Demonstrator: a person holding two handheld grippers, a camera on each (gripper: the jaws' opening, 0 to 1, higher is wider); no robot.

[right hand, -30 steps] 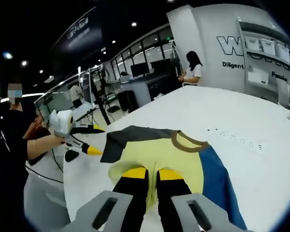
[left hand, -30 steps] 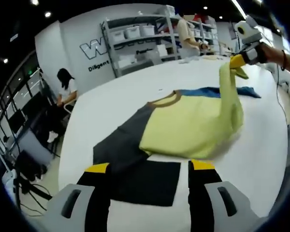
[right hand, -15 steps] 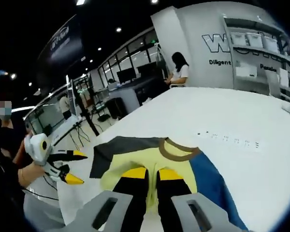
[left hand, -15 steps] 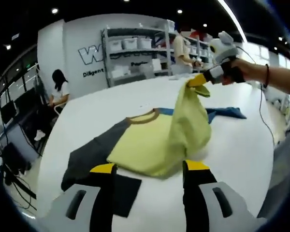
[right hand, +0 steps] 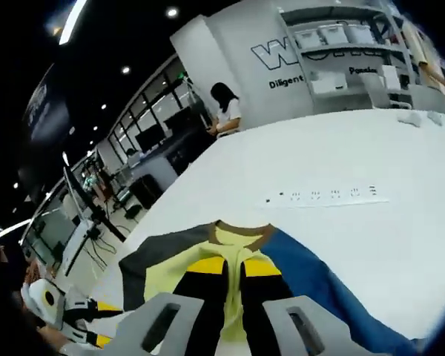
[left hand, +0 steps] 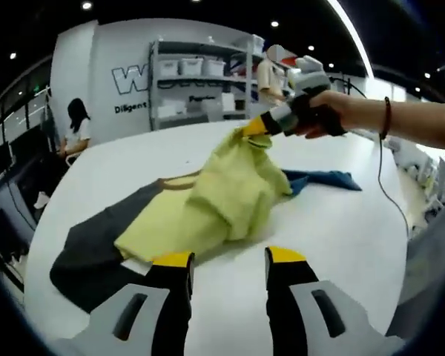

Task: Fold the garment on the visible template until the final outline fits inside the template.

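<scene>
The garment lies on the white table [left hand: 341, 222]: a yellow body [left hand: 185, 222], a dark grey sleeve [left hand: 89, 256] and a blue sleeve [left hand: 322, 178]. My right gripper [left hand: 255, 128], held by a hand coming in from the right, is shut on a yellow edge and holds it up over the body. In the right gripper view that gripper [right hand: 233, 265] pinches yellow cloth, with the brown collar [right hand: 241, 237], grey sleeve [right hand: 152, 256] and blue sleeve [right hand: 311, 271] beyond. My left gripper [left hand: 230, 258] stands open over bare table in front of the garment, with nothing between its jaws, and appears low at the left [right hand: 70, 315].
A white power strip [right hand: 326, 196] lies on the table past the collar. Grey shelves with bins [left hand: 200, 78] stand behind the table, with a person [left hand: 271, 70] at them. Another person [left hand: 74, 130] sits at desks beyond the table's left edge.
My right gripper has carried the lifted yellow cloth leftward, over the body toward the collar. My left gripper has drawn back off the dark patch it hovered over, staying open.
</scene>
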